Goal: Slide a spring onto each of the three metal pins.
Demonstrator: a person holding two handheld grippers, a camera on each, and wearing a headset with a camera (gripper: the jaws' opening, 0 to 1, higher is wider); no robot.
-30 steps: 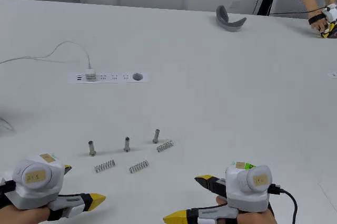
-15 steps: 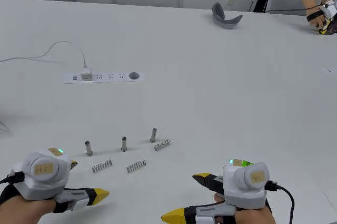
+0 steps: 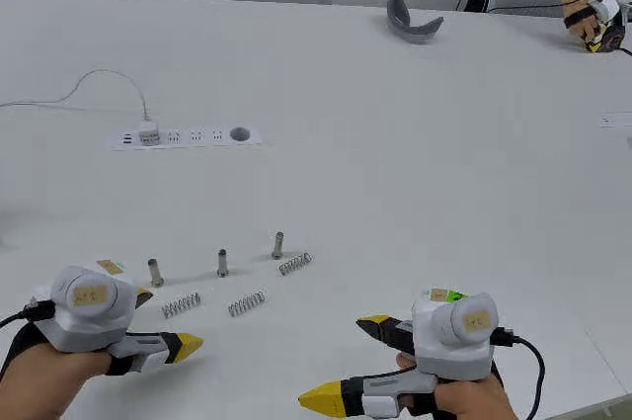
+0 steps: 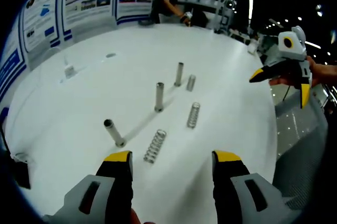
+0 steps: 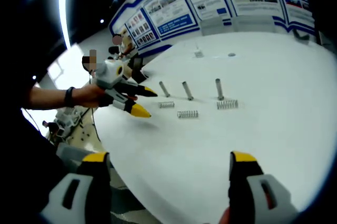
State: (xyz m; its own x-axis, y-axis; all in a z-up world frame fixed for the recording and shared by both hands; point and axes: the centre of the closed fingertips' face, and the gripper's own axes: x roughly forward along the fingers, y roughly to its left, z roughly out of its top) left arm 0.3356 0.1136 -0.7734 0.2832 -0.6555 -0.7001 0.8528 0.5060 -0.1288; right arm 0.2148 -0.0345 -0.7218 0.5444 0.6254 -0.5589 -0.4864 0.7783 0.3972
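Head view: three pins stand upright in a row on the table (image 3: 395,193); positions below refer to the middle pin (image 3: 222,262). Three springs lie flat on the table, none on a pin. The first spring (image 3: 182,304) lies on the near side of the middle pin, to its left. The second spring (image 3: 246,302) lies on the near side, to its right. The third spring (image 3: 295,263) lies farther right, just beside the end pin (image 3: 277,244). The left gripper (image 3: 166,319) is at the near left of the middle pin, jaws apart and empty, near the first spring but not touching it. The right gripper (image 3: 348,361) is well to the near right of the middle pin, jaws wide apart and empty. A power strip (image 3: 186,136) lies on the far side of the middle pin, well apart.

Left gripper view: the left gripper (image 4: 172,156) has its jaws spread with nothing between them. The first spring (image 4: 155,145) lies just ahead of the jaw tips, and the middle pin (image 4: 159,96) stands beyond it. The right gripper (image 4: 287,60) is far right of the middle pin.

Right gripper view: the right gripper (image 5: 167,156) has its jaws spread and empty. The second spring (image 5: 188,114) lies ahead, well apart, just in front of the middle pin (image 5: 186,90). The left gripper (image 5: 143,101) is left of the middle pin, its tips near the first spring (image 5: 166,104).
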